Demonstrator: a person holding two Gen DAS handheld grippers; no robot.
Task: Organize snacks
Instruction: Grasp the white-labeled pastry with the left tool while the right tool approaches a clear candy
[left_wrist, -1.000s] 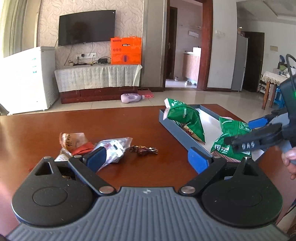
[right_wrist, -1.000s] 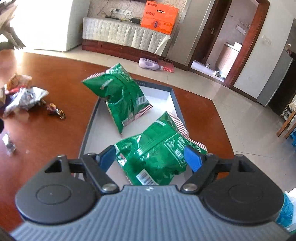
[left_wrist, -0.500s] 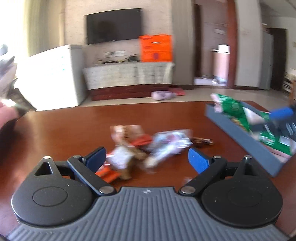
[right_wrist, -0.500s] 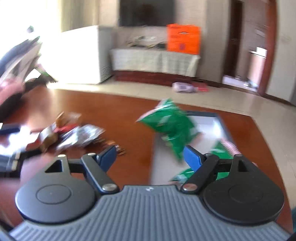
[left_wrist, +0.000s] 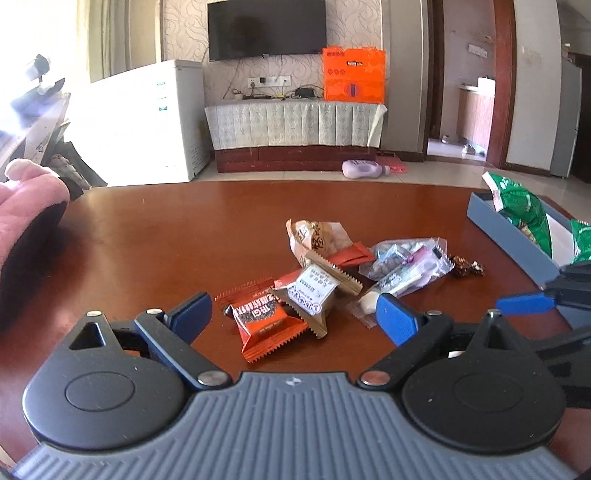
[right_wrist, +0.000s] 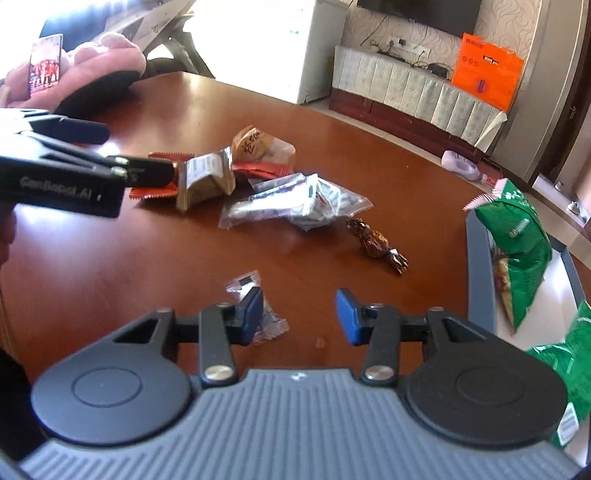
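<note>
Both grippers have swung away from the grey tray (right_wrist: 476, 266), where two green crisp bags (right_wrist: 517, 236) lie delivered, toward the loose wrappers. The left gripper (left_wrist: 293, 314), jaws wide and empty, frames the orange foil packet (left_wrist: 264, 321); the right gripper (right_wrist: 299, 314), jaws wide, holds nothing.

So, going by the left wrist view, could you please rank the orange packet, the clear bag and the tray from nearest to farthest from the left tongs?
1. Orange packet, right between the open left tongs.
2. Clear bag, ahead, to the right.
3. Tray, far right, holding green bags.
</note>
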